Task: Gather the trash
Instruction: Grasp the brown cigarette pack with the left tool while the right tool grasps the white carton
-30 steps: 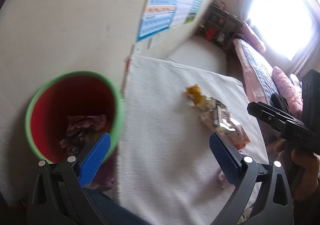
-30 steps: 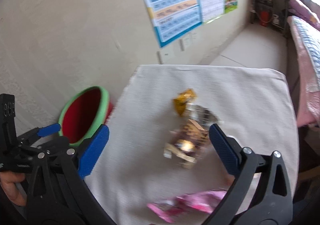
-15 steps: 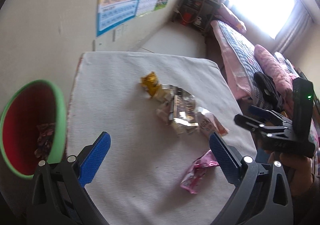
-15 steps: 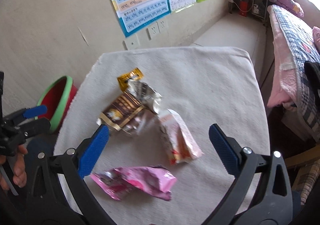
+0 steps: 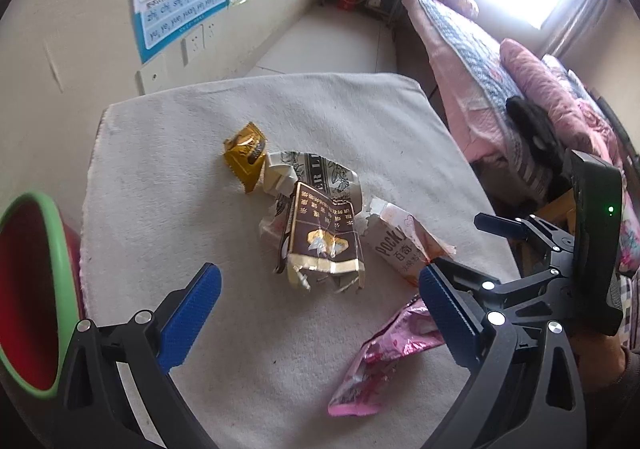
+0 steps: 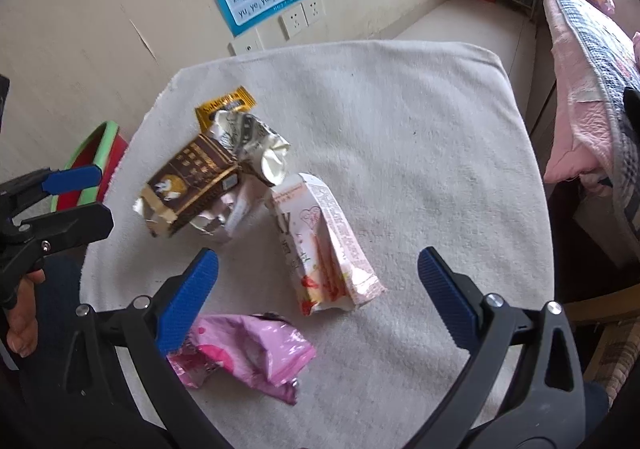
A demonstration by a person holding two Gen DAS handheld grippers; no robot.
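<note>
A: Five bits of trash on the tabletop (image 6: 400,121), all near the brown wrapper (image 6: 192,179) in the middle. Gold packet (image 5: 245,153) just behind it, toward the wall. Crumpled white paper (image 6: 252,143) tucked against and partly under it. Pale pink Pocky box (image 6: 320,245) just to its right, touching the paper. Shiny pink bag (image 6: 244,355) nearer than the brown wrapper, close to the front edge.

B: And the bin (image 5: 32,297)?

A: Off the tabletop's left edge, well left of the brown wrapper. Green rim, red inside.

B: Grippers?

A: Left hand-held gripper (image 5: 316,313) spread wide, holding nothing, hanging above the cloth in front of the brown wrapper. Right hand-held gripper (image 6: 318,297) likewise spread and bare, hanging over the Pocky box and the pink bag.

B: Handling?

A: Probably featherweight, all of it. Foil and film likely slick and crackly, apt to slide out of a shallow pinch. Box looks flattened, soft card, likely to fold further when squeezed. Paper already scrunched, springy.

B: Where to grab?

A: Pink bag: across the bunched, crumpled end, not the flat smooth face. Box: across its narrow width, near the torn open end. Brown wrapper: at a raised, curled edge, with care not to drag the paper beneath along half-held.
</note>
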